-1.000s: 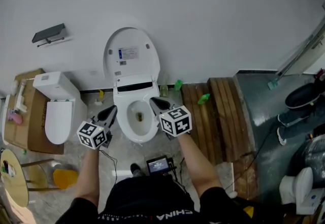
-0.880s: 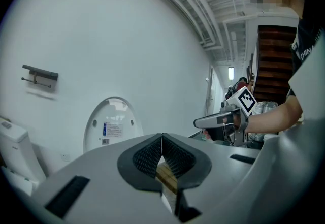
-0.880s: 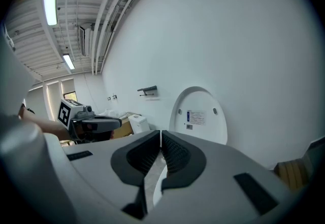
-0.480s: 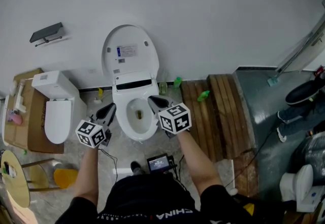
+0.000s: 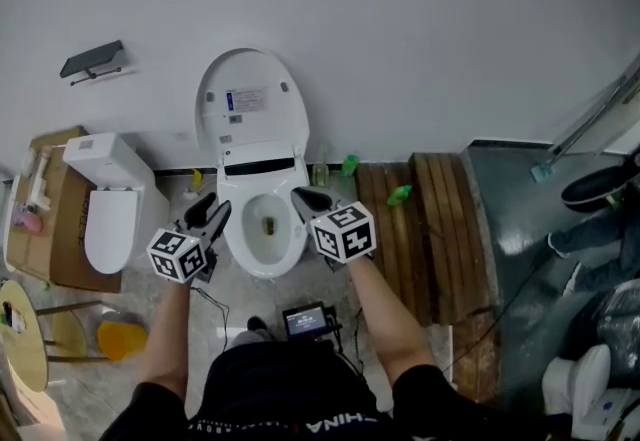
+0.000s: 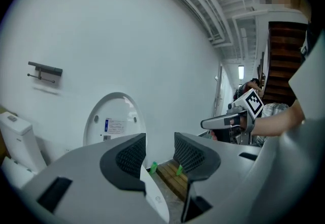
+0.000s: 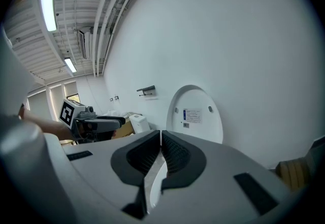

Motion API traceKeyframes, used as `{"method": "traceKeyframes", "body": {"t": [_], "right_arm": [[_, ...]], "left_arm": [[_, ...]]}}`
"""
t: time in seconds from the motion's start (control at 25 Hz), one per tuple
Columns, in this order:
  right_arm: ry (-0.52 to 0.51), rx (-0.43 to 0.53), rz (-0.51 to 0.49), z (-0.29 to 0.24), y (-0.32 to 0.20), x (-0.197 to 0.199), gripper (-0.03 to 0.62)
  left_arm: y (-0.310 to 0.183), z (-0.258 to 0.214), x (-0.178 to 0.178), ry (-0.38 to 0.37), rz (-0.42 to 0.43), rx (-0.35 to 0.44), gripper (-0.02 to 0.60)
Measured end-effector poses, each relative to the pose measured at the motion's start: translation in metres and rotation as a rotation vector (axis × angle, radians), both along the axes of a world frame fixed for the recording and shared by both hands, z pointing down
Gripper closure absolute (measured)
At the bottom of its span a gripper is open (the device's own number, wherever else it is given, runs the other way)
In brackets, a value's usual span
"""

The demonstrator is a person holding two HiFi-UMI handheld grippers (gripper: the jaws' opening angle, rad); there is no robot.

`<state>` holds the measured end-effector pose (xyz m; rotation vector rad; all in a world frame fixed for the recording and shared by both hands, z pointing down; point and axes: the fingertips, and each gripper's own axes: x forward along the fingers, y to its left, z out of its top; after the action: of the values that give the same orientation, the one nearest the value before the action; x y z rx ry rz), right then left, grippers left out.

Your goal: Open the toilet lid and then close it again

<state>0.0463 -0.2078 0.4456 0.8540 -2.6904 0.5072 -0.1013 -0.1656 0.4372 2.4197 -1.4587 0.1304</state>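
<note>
The toilet lid (image 5: 250, 104) is seen raised upright against the white wall (image 5: 420, 19), behind the open bowl (image 5: 240, 247). A printed label is carried on its inner face. The left gripper (image 5: 208, 212) is held just beside the bowl's left rim, and the right gripper (image 5: 300, 196) near its right rim. Both are pointed toward the lid and kept well apart from it. Whether either one touches the bowl cannot be told.

The jaws of the left gripper have just been opening and are set a moderate gap apart. Nothing is held between them; only the bowl's edge, the floor and the far planks are seen through the gap. The jaws of the right gripper are pressed together, with nothing gripped.

A second toilet (image 5: 110, 219), its lid down, is placed to the left on flattened cardboard (image 5: 55, 264), and a dark wall shelf (image 5: 92, 62) is mounted above it. Two green bottles (image 5: 349, 166) are found by the wall at the right of the bowl, beside wooden planks (image 5: 425, 229). A small screen (image 5: 305, 321) is laid on the floor in front of the bowl.
</note>
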Motion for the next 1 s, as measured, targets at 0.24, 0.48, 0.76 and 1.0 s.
{"method": "traceKeyframes", "body": {"t": [0.24,0.48,0.76,1.0], "right_arm": [[0.002,0.0,-0.016,0.004,-0.019,0.003,0.572],[-0.008,0.003,0.065,0.008,-0.059,-0.006,0.572],[0.014,0.012,0.134,0.006,-0.119,-0.045,0.572],[0.043,0.02,0.187,0.002,-0.176,-0.083,0.572]], "left_arm": [[-0.011,0.006,-0.002,-0.027,-0.028,-0.031,0.375],[-0.051,0.012,-0.03,-0.059,-0.064,-0.038,0.367],[-0.132,0.016,-0.082,-0.092,-0.044,-0.027,0.367],[-0.213,0.016,-0.132,-0.186,-0.029,0.006,0.367]]}}
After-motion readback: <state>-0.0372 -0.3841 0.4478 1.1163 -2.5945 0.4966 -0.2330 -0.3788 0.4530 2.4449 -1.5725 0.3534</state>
